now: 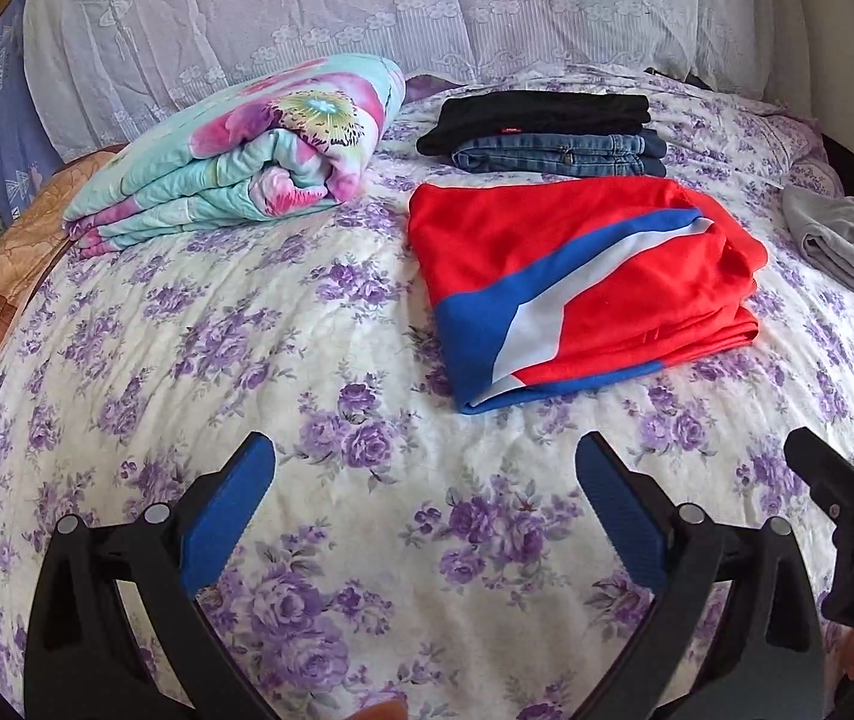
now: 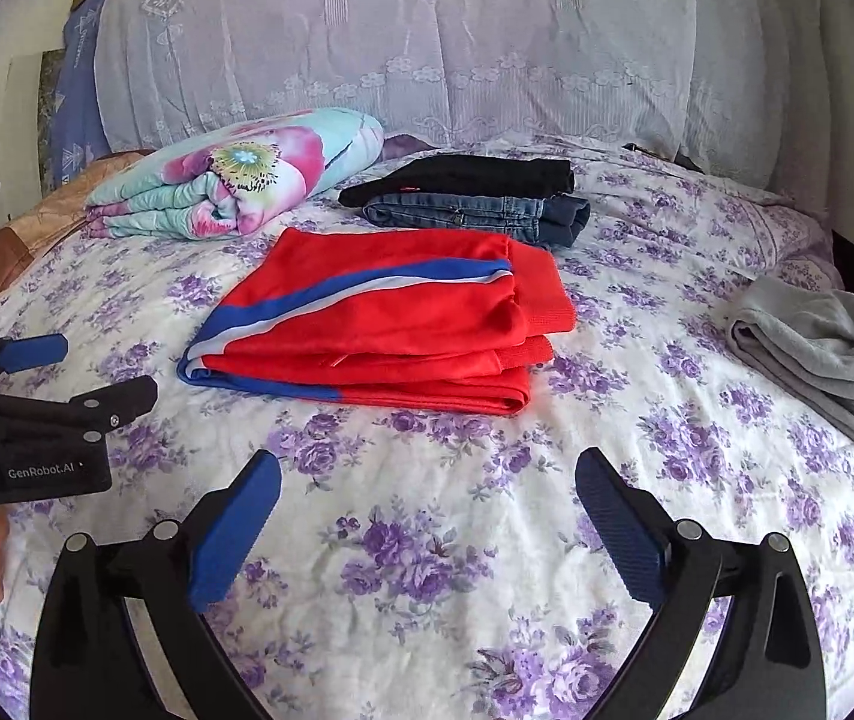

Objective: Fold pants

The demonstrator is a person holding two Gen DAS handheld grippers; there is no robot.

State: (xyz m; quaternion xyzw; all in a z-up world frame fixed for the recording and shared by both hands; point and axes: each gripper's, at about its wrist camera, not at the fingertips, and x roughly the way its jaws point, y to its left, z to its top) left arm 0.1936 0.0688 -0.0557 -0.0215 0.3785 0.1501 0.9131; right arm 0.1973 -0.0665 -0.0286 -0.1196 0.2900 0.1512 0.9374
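Your left gripper (image 1: 424, 468) and right gripper (image 2: 427, 483) hover over the bed (image 2: 439, 540), fingers spread wide, grasping nothing. The folded red pants (image 2: 379, 324) lie ahead of both finger pairs, untouched. Beyond them sits a stack of dark pants (image 2: 469, 195); grey pants (image 2: 817, 348) lie crumpled off right.

A home bedroom: a bed under a purple-flowered bedspread (image 1: 307, 540), lace-covered pillows (image 1: 367, 12) along its head edge, a folded floral quilt (image 1: 235, 162) and stacked folded clothes (image 1: 547, 126).
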